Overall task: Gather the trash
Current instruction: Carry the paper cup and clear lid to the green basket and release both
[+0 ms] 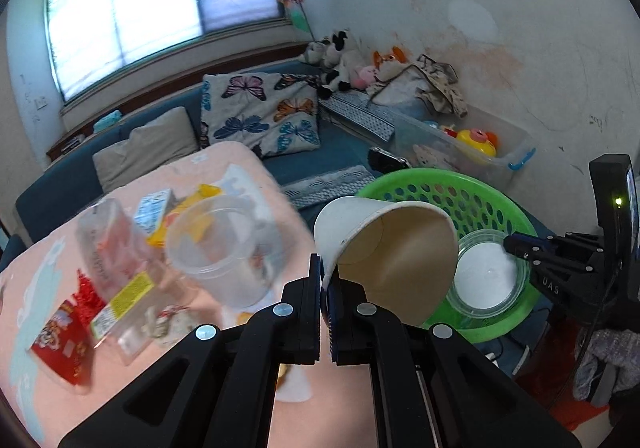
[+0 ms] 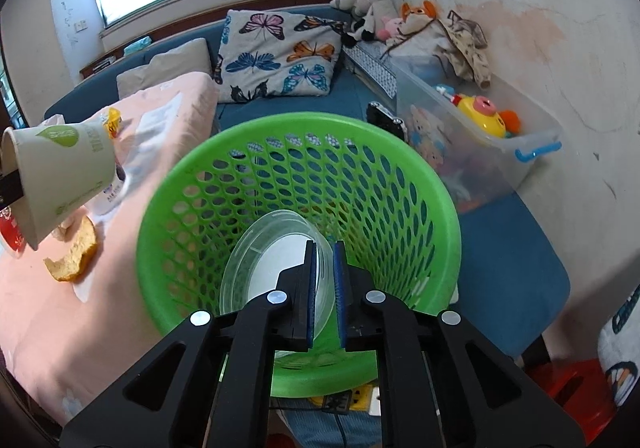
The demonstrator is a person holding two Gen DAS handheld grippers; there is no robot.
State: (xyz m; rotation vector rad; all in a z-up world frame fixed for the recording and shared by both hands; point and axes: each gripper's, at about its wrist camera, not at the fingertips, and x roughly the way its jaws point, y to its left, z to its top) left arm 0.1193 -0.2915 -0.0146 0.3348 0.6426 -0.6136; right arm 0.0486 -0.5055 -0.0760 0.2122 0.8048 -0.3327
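My left gripper [image 1: 327, 280] is shut on the rim of a white paper cup [image 1: 384, 248], tilted with its brown inside toward me, held beside the green mesh basket [image 1: 460, 195]. The cup also shows in the right wrist view [image 2: 60, 175] at far left above the table. My right gripper [image 2: 325, 272] is shut on the rim of a clear plastic container [image 2: 276, 264] and holds it inside the green basket [image 2: 200, 199]. In the left wrist view that container [image 1: 486, 276] and the right gripper [image 1: 510, 246] sit in the basket.
The pink-covered table [image 1: 248, 167] holds a clear plastic cup [image 1: 216, 244], a clear bottle [image 1: 112, 244], a red wrapper [image 1: 64, 344], a small carton [image 1: 154, 207] and a bitten bread piece [image 2: 74, 252]. A clear toy bin [image 2: 480, 143] stands by the wall behind the basket.
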